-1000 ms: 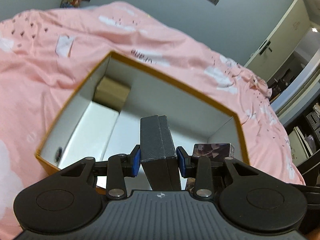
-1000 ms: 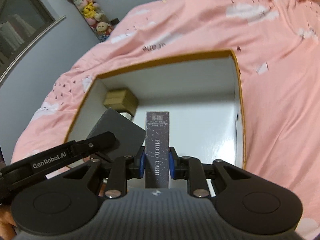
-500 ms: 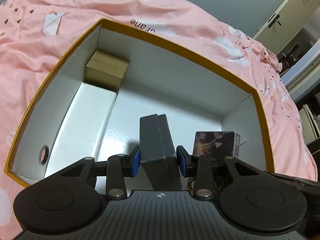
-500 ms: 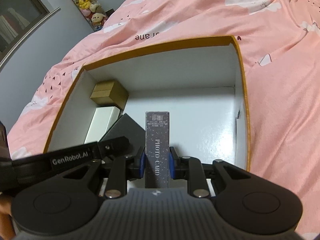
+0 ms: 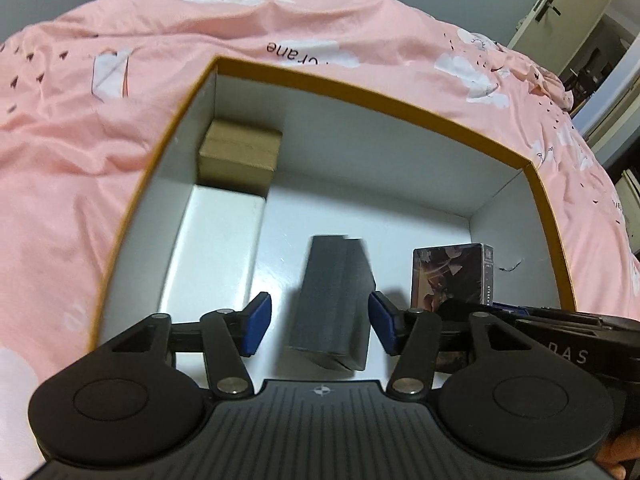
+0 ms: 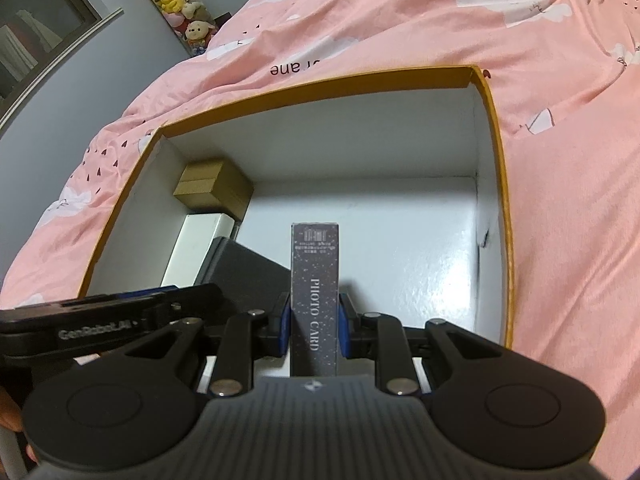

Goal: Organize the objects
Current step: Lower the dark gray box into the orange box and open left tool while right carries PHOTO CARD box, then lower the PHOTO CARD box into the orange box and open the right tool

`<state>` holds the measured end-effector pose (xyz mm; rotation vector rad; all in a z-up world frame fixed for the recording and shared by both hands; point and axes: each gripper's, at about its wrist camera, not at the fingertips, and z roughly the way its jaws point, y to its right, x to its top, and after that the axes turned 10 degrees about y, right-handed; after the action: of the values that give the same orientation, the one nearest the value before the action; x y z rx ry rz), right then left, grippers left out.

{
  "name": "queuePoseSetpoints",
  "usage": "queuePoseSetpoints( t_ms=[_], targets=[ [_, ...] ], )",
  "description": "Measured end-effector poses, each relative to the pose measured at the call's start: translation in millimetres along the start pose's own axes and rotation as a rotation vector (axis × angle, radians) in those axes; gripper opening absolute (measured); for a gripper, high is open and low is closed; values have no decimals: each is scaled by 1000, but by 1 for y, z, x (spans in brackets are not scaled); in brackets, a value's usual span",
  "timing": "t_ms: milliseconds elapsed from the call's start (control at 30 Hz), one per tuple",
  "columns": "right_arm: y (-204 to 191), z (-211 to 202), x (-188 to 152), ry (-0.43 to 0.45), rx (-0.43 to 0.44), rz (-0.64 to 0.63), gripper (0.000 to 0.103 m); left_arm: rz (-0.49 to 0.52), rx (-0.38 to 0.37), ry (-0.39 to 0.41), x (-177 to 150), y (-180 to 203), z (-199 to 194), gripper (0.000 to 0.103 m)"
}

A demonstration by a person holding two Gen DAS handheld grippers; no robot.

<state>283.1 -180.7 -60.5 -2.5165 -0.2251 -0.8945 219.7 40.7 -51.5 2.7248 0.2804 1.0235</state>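
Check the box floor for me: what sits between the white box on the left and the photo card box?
The dark grey box, between the open left gripper's fingers. Left wrist view shows it, with the white box on one side and the photo card box on the other.

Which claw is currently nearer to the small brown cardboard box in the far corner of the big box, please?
Left. The left claw hangs open around the dark grey box, on the side where the brown cardboard box sits. The right claw, shut on the photo card box, is farther right.

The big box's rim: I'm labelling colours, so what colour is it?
Mustard orange on the big box's rim, against white inner walls; the right wrist view shows it best.
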Motion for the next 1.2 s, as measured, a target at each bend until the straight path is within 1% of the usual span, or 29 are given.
queuePoseSetpoints(
  t_ms=[67,167,267,333,367,433,567,733,800,900,1000,1133,1200],
  targets=[
    [-1,1,1,0,6,-3,24,18,-2,-1,4,0,-3,54],
    [-2,5,2,-5,10,-7,24,47,-11,-1,11,0,-3,52],
    [-2,10,4,-14,7,-13,24,120,-26,7,19,4,1,52],
    [-2,12,5,-19,7,-15,24,178,-54,-7,26,9,9,51],
    [-2,14,5,-24,8,-14,24,195,-64,-19,28,11,13,48],
    [0,17,7,-38,13,-6,24,226,-81,-28,33,17,22,48],
    [2,21,10,-54,12,1,24,272,-74,-64,42,30,47,47],
    [3,22,12,-69,36,11,24,334,-82,-139,36,43,73,41],
    [4,22,12,-73,39,11,24,359,-78,-168,32,45,79,34],
    [5,23,12,-79,40,18,24,391,-68,-197,28,44,83,28],
    [4,25,12,-89,43,22,24,414,-84,-230,27,42,85,26],
    [3,29,13,-115,33,27,24,435,-100,-259,25,40,83,26],
    [4,31,12,-141,50,60,24,439,-107,-271,24,40,82,26]
  ],
)
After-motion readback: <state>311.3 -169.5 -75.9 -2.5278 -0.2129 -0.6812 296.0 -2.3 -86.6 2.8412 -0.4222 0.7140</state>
